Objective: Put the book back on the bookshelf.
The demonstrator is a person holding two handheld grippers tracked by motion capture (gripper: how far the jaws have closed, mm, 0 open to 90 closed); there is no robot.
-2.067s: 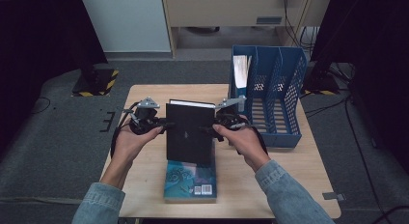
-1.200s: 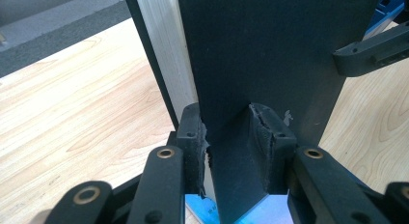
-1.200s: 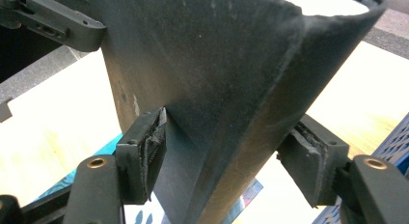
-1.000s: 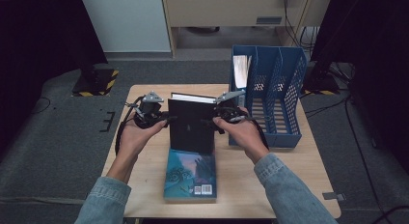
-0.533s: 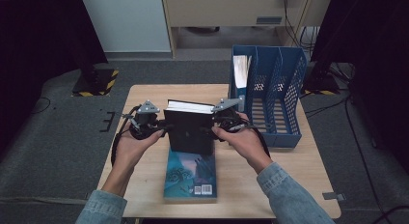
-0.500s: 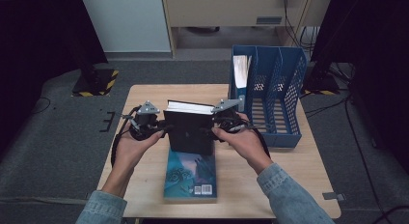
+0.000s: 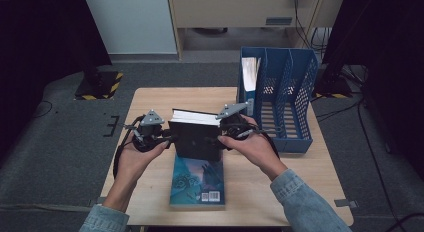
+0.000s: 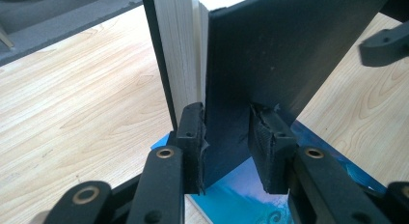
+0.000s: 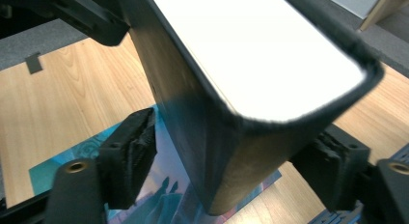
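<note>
Black book (image 7: 196, 139) lifted upright at surface (image 7: 150, 99) centre, above blue book (image 7: 197, 182). Left gripper (image 7: 167, 138) jaws clamp its cover; right gripper (image 7: 222, 138) jaws straddle spine, contact unclear. Filing into rack (image 7: 287, 92) at 2 o'clock remains.

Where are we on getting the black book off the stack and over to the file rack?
Done: the black book is lifted upright above the blue book. In hand: the left gripper pinches its front cover alone, page block outside the jaws; the right gripper straddles the spine, though whether its pads touch isn't clear. Left: carry it to the blue file rack, which holds one item in its leftmost slot. The blue book lies flat on the table.
</note>
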